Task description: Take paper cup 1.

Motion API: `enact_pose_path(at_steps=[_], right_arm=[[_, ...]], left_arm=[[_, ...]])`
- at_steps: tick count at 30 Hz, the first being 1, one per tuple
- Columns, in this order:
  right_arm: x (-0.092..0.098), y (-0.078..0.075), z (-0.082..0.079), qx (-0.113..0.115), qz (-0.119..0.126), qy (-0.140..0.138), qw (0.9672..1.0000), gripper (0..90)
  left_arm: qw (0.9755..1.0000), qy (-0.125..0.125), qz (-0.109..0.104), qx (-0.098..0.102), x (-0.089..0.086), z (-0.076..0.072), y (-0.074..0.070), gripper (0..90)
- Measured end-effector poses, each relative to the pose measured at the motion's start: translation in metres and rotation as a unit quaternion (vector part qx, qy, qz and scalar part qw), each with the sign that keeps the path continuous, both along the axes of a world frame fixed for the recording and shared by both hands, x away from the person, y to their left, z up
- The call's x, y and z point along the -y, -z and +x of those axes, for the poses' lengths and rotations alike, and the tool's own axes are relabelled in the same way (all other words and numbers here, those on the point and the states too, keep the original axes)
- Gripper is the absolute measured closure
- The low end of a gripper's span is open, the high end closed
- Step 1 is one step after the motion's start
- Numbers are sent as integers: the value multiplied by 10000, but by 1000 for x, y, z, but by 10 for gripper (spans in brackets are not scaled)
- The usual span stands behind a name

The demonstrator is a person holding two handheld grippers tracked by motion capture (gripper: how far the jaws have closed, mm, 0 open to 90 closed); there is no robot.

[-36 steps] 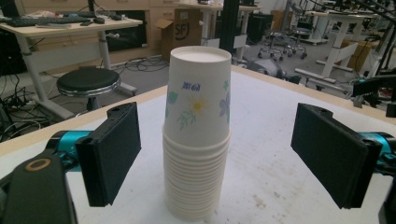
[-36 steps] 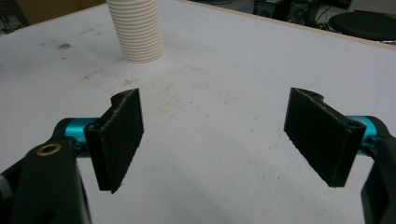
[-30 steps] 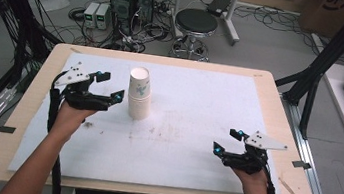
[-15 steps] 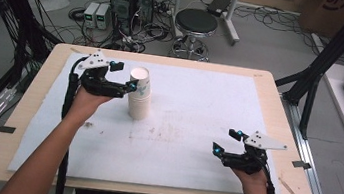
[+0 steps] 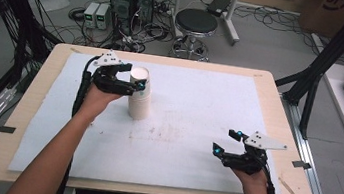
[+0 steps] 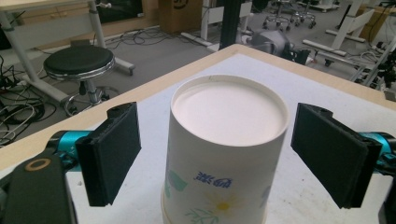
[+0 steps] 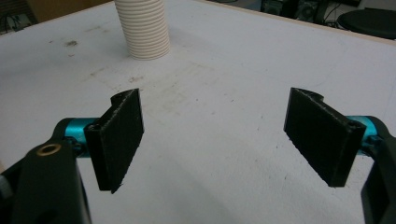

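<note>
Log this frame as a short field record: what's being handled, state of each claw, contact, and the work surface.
object: stack of upside-down paper cups, upright on the table
left claw: open, jaws either side of the top cup, gaps visible on both sides
contact: none visible yet
right claw: open, holding nothing, low over the table near the right front
surface: white sheet, lightly stained, on a wooden table

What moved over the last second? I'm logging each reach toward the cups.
The left gripper moved right and up to the top of the cup stack; its fingers now straddle the top cup, open, not gripping. The right gripper and the stack stayed put.
</note>
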State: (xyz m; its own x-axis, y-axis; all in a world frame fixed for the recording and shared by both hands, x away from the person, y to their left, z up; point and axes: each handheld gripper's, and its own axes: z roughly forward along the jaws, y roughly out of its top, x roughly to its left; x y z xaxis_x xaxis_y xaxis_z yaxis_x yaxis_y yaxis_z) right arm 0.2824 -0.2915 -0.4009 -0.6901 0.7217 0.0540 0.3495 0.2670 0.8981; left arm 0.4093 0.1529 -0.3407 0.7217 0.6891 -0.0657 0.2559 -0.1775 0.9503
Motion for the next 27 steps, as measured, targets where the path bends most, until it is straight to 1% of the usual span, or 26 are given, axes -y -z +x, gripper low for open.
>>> enact_pose_path(at_steps=[4,5,8,10,12,15,19,22,24,25,26,27], right_arm=[[1,0,0,-23,0,0,10000,203],[1,0,0,-28,13,-1,10000,204],[1,0,0,-21,-1,-2,10000,204],[1,0,-1,-25,-7,-10,10000,204],[2,0,-1,-13,-8,-10,10000,204],[1,1,-1,-27,-9,-6,10000,204],[1,1,-1,-47,-7,-4,10000,204],[0,1,-1,-59,-12,-3,10000,204],[0,1,0,-48,-23,-22,10000,204],[0,1,-1,-80,-16,-8,10000,204],[0,1,-1,-80,-16,-8,10000,204],[0,1,-1,-72,-15,-10,10000,204]], left_arm=[[9999,89,54,-40,3,3,3,201],[9999,109,50,-54,3,4,4,228],[9998,156,-1,-87,3,6,6,253],[9998,201,-25,-55,3,6,6,289],[9997,224,-2,4,3,6,5,319],[9997,230,1,69,3,5,3,322],[9996,240,-68,150,2,3,-2,324],[9994,265,-73,231,2,0,-10,328],[9992,248,-56,293,1,-1,-15,330],[9993,210,-54,308,1,-2,-19,334],[9993,203,-74,308,0,-3,-22,334],[9991,199,-129,354,-1,-4,-25,335]])
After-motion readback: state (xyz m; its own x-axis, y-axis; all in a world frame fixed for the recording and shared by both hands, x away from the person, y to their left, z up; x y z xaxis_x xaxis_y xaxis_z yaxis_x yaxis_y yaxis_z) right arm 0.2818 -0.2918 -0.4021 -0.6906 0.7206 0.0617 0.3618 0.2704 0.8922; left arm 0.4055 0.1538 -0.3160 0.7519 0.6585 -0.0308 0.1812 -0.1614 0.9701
